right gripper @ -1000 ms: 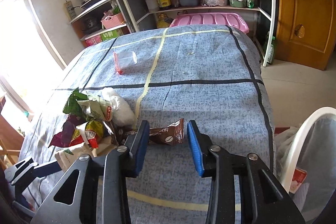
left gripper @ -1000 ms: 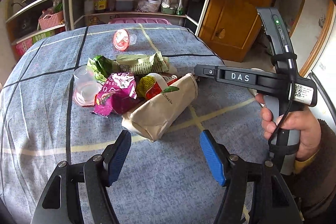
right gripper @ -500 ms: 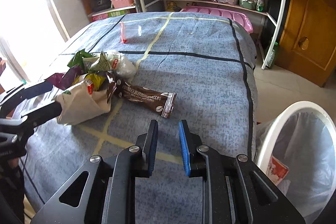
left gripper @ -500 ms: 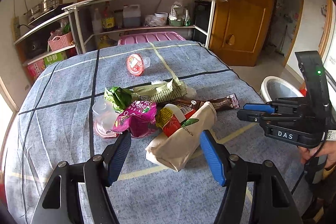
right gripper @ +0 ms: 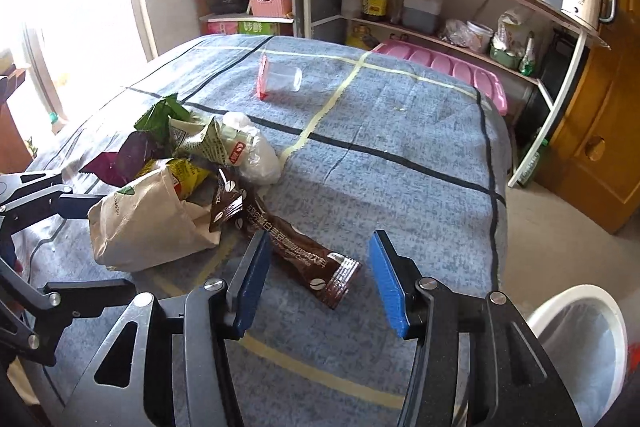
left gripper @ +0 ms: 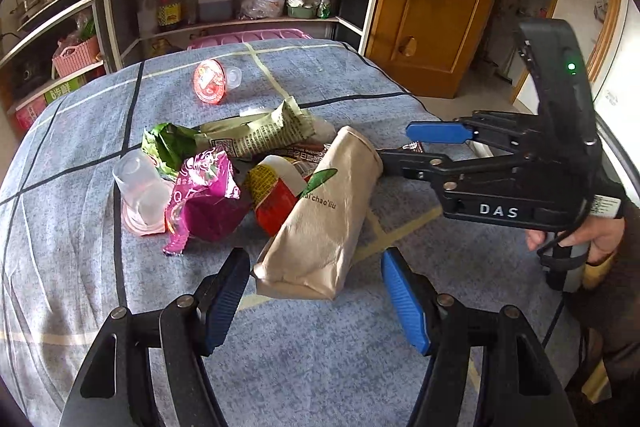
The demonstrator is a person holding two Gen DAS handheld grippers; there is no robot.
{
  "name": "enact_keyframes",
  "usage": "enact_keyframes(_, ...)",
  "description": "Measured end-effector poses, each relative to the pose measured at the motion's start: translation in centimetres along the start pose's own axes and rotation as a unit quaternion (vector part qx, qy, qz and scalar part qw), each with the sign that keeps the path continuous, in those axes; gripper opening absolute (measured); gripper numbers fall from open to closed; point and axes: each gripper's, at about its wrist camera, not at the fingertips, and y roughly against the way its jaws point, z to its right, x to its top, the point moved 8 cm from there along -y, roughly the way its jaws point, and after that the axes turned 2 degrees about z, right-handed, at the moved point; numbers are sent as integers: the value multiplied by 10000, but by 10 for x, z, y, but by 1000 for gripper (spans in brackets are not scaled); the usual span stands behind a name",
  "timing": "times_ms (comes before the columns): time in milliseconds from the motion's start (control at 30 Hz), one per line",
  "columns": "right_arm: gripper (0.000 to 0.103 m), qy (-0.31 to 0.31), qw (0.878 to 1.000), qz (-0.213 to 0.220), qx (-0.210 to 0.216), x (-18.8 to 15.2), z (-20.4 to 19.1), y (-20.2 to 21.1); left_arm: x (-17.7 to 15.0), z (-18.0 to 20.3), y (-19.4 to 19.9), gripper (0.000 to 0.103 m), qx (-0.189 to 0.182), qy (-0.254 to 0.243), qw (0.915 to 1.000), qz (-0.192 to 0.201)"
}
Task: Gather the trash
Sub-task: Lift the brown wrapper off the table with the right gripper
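Meanwhile, right tongs [right gripper: 316, 279] opening astride brown wrapper [right gripper: 304, 253]; left tongs [left gripper: 316, 301] released, before paper bag [left gripper: 324, 219].

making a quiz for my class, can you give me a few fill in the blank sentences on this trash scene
1. The brown wrapper lies between the fingers of the ____ claw.
2. The paper bag in front of the left claw is ____ in colour.
3. The clear cup with the red lid lies on its ____.
4. The bin beside the bed has a ____ rim.

Missing words: right; tan; side; white
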Motion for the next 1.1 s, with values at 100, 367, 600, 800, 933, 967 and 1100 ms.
enact_keyframes(100, 52, 112, 9995, -123, 252, -5, -6, -3, -1, 2, 5, 68, -58, 10, 10000, 31)
enact_keyframes(367, 35, 229, 9996, -112, 97, -13, -9, 1, 9, 7, 2, 68, 170, -166, 9997, 101)
enact_keyframes(600, 26, 46, 9999, -65, 128, -23, -4, 14, 7, 14, -11, 68, 92, -153, 9998, -59)
enact_keyframes(800, 26, -295, 9995, -71, 108, -34, -1, 26, 6, 20, -12, 56, 72, -138, 9999, -56)
enact_keyframes(933, 26, -522, 9985, 35, 142, -40, -1, 36, 4, 24, -14, 54, -70, 62, 9999, -76)
enact_keyframes(967, 26, -547, 9984, 69, 141, -41, -2, 39, 4, 24, -14, 52, -16, 70, 9999, -79)
enact_keyframes(1100, 26, -768, 9968, 199, 77, -46, 1, 50, 4, 27, -11, 50, -54, 223, 9997, -1)
